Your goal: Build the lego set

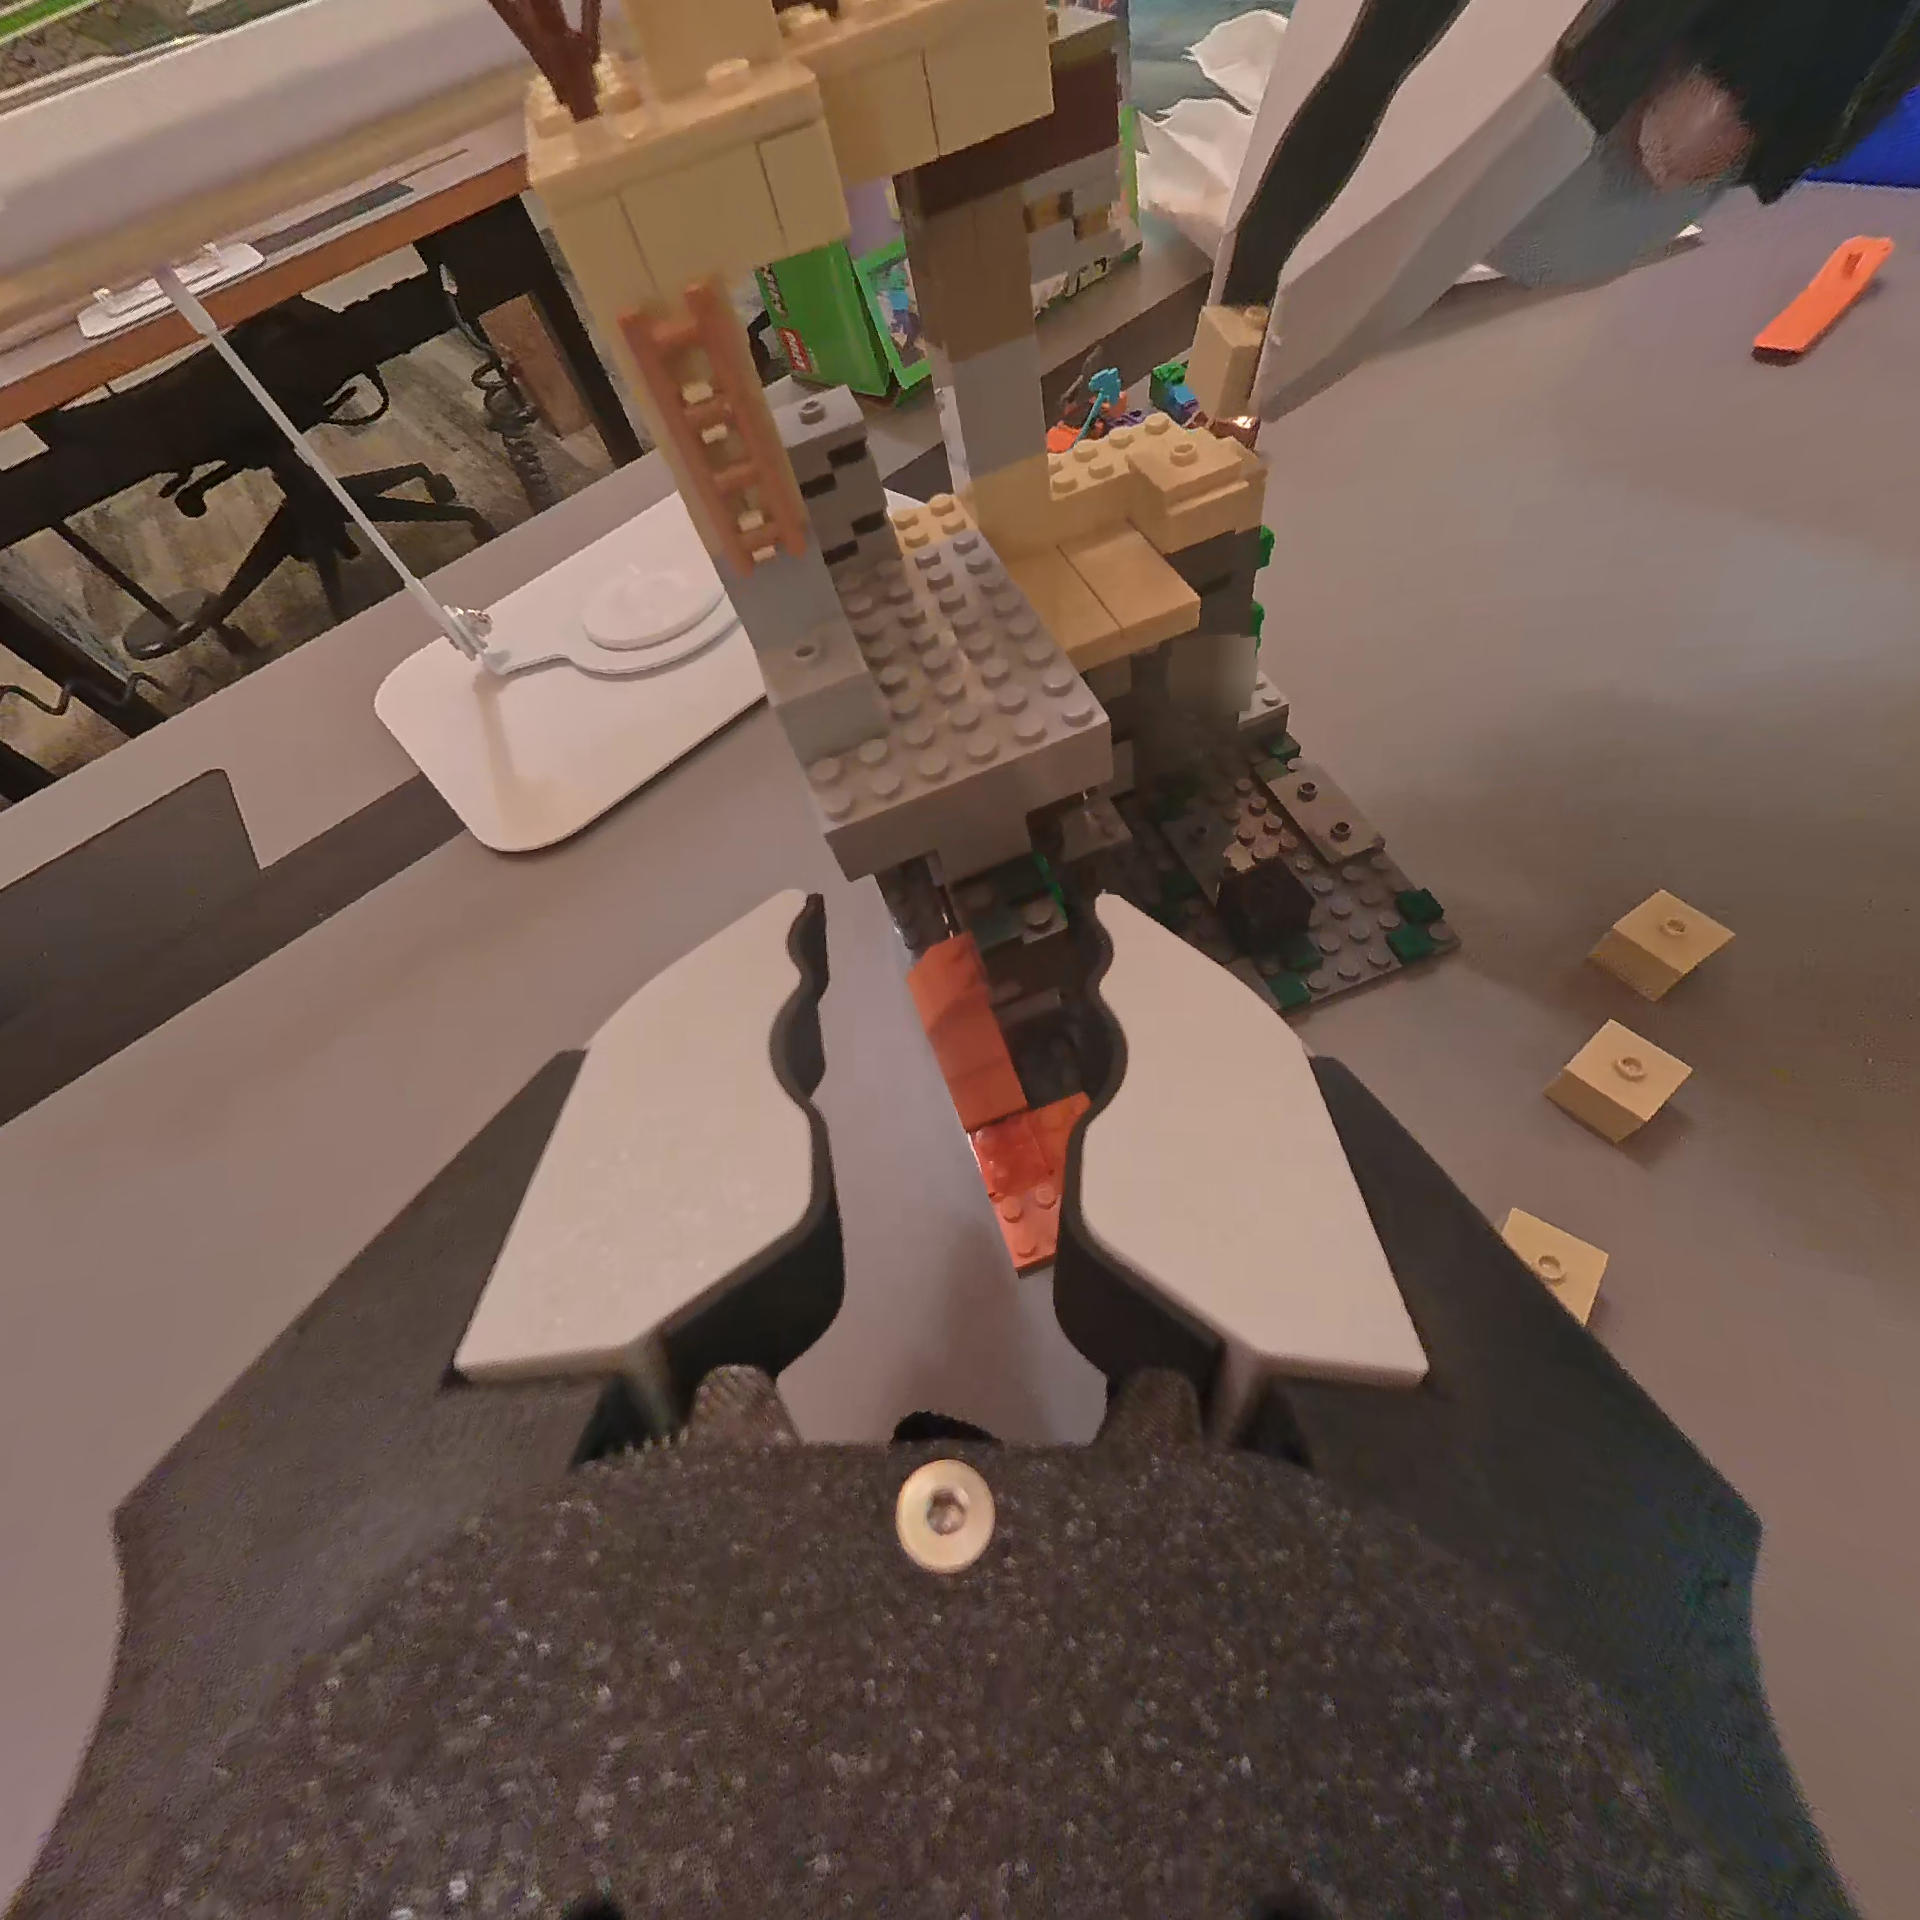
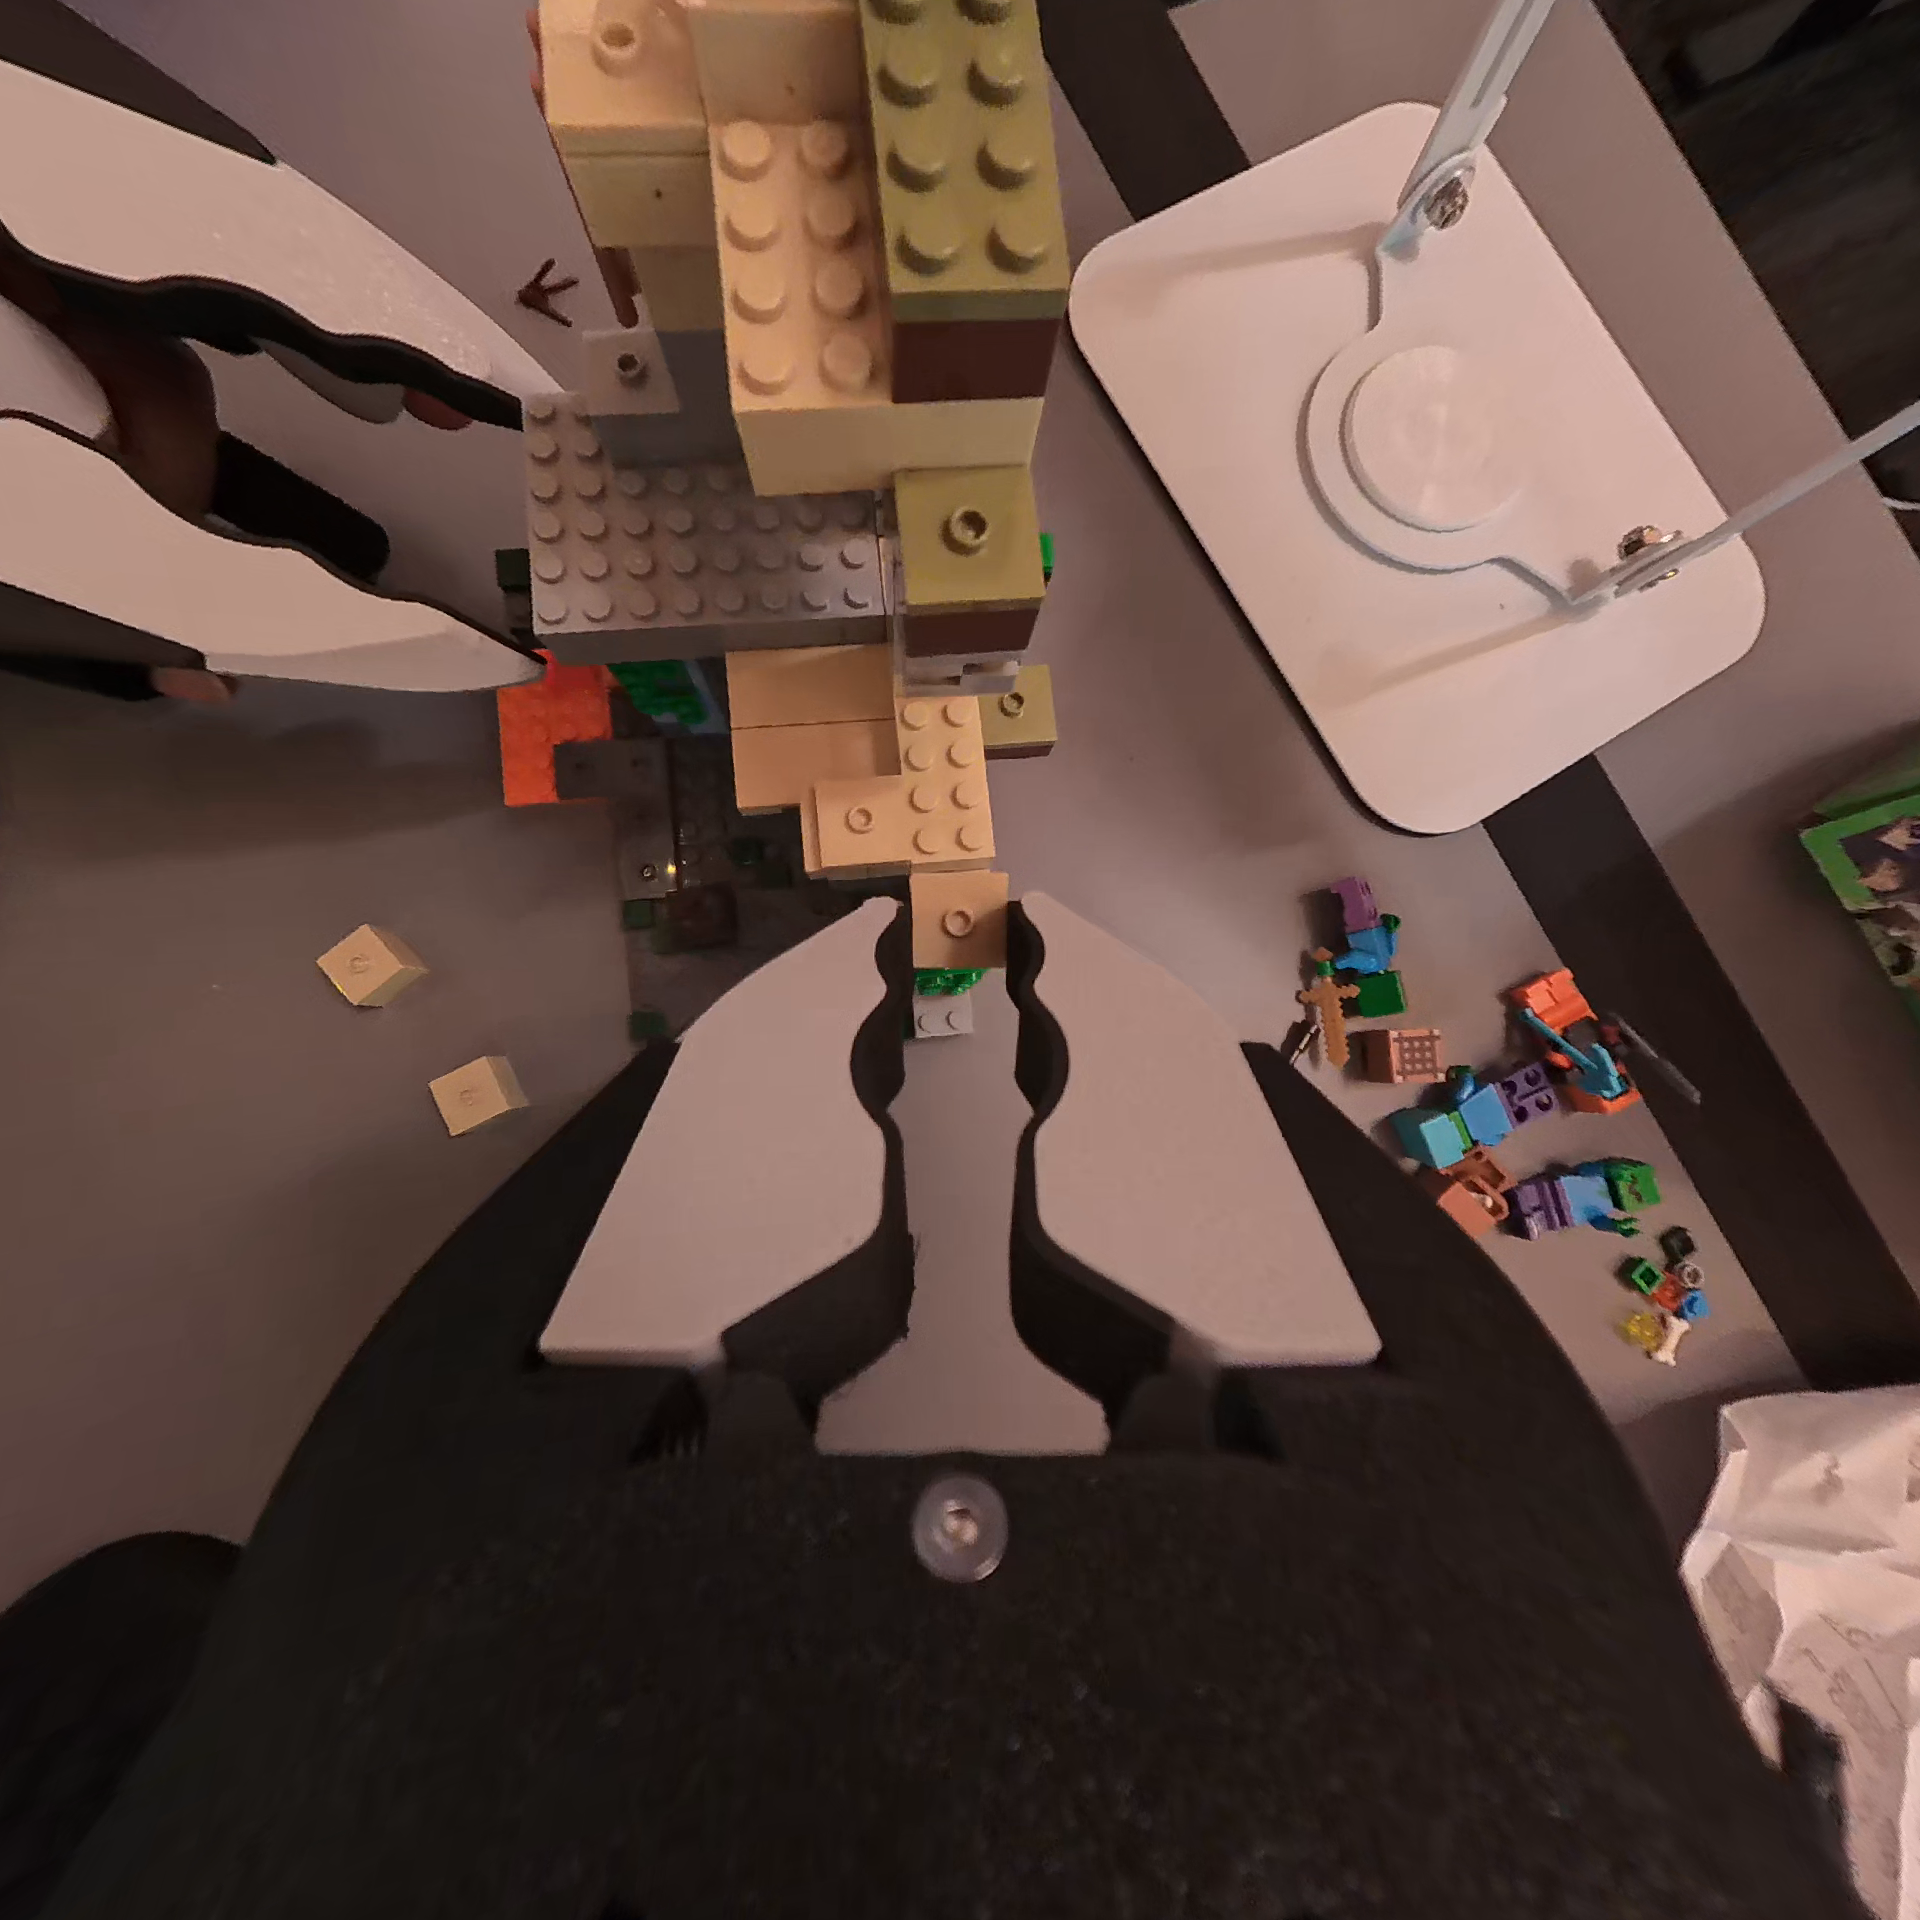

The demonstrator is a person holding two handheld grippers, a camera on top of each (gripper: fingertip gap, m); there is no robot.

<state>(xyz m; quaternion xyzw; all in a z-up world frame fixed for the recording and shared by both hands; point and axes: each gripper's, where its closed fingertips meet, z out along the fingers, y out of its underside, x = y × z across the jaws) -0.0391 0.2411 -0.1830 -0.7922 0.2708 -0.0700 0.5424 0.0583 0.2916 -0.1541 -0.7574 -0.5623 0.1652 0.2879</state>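
Tan single-stud brick pinched in right gripper beside tall tan-and-grey lego build; left gripper jaws apart

The lego model is hard moulded plastic with a slight sheen, its orange tiles at the foot glossiest. It stands on a smooth matt grey table. Beside the model, the white lamp base looks like smooth satin-painted metal. The left gripper has matt pale fingers on a rough, speckled black body with a shiny metal screw. Near the right gripper, crumpled white paper lies creased.
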